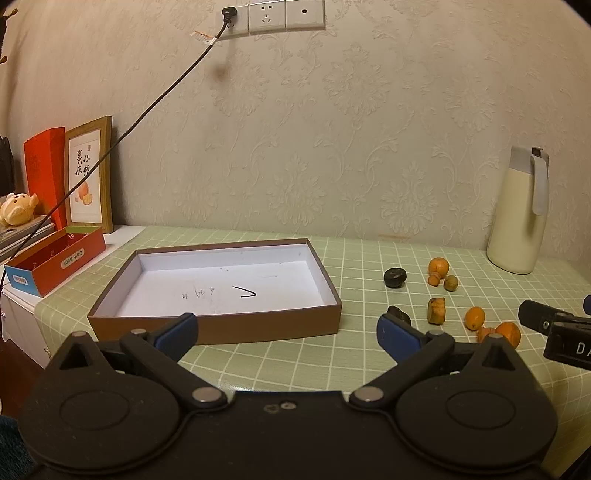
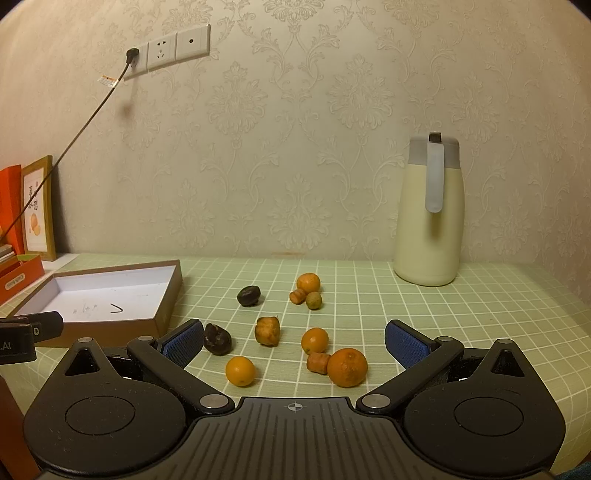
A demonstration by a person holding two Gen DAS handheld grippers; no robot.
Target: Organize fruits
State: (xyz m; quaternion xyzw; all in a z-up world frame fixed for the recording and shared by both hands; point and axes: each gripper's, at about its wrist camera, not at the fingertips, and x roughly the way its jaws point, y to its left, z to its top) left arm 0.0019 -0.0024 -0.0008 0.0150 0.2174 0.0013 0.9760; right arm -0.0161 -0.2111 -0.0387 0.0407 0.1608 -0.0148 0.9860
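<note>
Damask wallpaper (image 2: pixel 295 147), wall sockets (image 1: pixel 267 16)

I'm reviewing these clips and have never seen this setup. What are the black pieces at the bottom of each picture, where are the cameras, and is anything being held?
The black pieces are handheld two-finger grippers, one in each of a person's hands; there is no robot arm. Each carries a wide-angle camera looking forward along its blue-padded fingers, so one picture comes from the left gripper and the other from the right gripper. Both are open and hold nothing. On the green checked tablecloth lies a shallow brown box, with only pen marks inside. To its right are scattered small fruits: several oranges such as the biggest one, two dark fruits, and some brownish pieces. A cream jug stands by the wall.
</note>
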